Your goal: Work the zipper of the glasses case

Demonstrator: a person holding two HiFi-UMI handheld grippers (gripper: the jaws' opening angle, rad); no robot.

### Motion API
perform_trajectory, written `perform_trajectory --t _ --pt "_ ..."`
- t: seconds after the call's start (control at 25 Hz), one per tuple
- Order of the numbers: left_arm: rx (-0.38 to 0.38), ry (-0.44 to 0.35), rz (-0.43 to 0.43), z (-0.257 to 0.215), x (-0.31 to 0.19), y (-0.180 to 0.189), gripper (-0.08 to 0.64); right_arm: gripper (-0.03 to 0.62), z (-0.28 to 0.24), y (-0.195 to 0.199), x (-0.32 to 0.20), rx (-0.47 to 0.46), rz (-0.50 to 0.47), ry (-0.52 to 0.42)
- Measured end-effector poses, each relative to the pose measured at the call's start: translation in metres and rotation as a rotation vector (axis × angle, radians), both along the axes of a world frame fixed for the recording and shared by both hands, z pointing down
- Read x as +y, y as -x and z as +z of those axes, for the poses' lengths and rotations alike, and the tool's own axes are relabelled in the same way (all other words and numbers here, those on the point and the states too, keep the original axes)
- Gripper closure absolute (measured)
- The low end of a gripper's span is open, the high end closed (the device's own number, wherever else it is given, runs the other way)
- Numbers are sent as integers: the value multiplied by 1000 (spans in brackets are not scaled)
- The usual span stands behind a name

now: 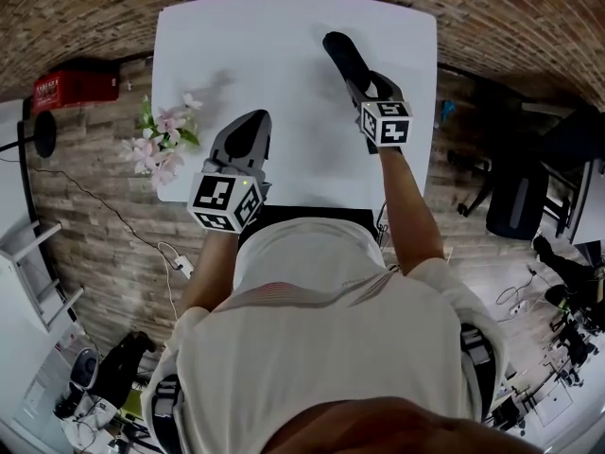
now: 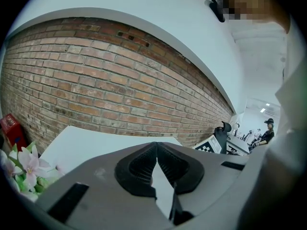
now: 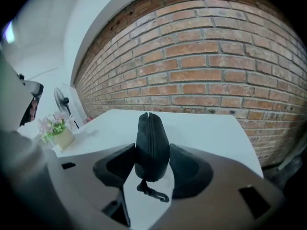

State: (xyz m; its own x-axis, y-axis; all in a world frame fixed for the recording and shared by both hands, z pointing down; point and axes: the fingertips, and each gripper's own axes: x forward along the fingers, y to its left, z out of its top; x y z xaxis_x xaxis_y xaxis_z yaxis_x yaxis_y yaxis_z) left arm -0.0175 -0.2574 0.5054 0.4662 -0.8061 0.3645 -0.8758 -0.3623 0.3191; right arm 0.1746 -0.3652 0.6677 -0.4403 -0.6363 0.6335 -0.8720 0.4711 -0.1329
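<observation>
- While the left gripper (image 1: 248, 130) rests low over the near edge of the white table (image 1: 284, 45), the right gripper (image 1: 364, 88) reaches further out over the tabletop with the glasses case (image 1: 345, 60) sticking out past its tips.
- In the right gripper view, the right gripper (image 3: 152, 159) pinches the glasses case (image 3: 151, 143) by its near end. One dark pad is pressed on each flat side.
- The case is black and stands on its narrow edge, its long axis pointing away from the camera. The white table (image 3: 201, 123) shows beneath and beyond it.
- The zipper seam (image 3: 149, 123) runs up over the case's top edge, and it looks closed along the part that shows.
- A small dark clip (image 3: 156, 193) dangles on a short loop from the near bottom end of the case, below the pads.
- In the left gripper view, the left gripper (image 2: 156, 150) has its pads pressed together at the tips, with nothing between them.
- A pot of pink flowers (image 1: 163, 140) stands at the table's left edge, well apart from the case.
- A brick wall (image 3: 206, 66) rises behind the table.
</observation>
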Motion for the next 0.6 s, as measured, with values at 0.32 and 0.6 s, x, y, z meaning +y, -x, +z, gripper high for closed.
perform_trajectory --t 0.32,0.6 --pt "51 -40 33 -19 -7 -1 540 314 -62 -9 12 -318 108 13" --pt "131 -126 82 -67 -18 -6 540 314 -154 -9 43 -615 78 -35"
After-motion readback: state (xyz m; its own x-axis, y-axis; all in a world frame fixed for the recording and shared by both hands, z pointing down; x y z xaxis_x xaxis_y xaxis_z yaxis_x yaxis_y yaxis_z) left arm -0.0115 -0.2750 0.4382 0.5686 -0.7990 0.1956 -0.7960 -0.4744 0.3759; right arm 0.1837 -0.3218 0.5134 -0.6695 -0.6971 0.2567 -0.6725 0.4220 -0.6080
